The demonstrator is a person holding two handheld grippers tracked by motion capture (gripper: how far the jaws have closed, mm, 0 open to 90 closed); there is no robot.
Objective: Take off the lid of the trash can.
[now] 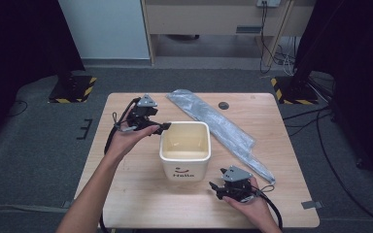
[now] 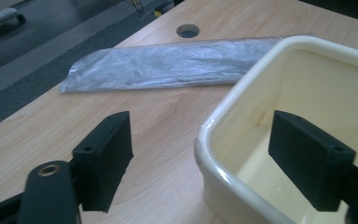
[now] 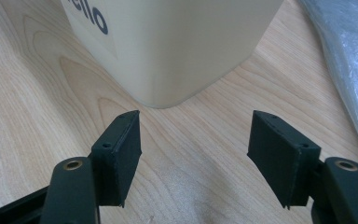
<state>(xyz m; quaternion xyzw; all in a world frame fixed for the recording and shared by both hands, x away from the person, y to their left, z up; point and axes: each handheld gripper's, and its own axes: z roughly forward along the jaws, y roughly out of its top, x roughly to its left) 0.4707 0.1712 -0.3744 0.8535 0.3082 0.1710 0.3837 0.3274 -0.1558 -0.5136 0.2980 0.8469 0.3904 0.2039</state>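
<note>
Here, one cream bin (image 1: 185,150) stands on the table (image 1: 126,194) between two hand-held grippers. The left gripper (image 2: 200,158) straddles the bin's rim at its near corner, jaws apart, one jaw outside and one over the hollow; neither pad seems to touch the wall. The right gripper (image 3: 193,154) rests with jaws wide, empty, the bin's corner just ahead. One grey plastic bag (image 1: 218,128) lies beyond the bin.

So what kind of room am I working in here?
Probably a lab or recording studio, not a home: a bare wooden table on grey carpet, black stands on hazard-striped bases at both sides, dark curtains behind them, and loose cables across the floor.
</note>
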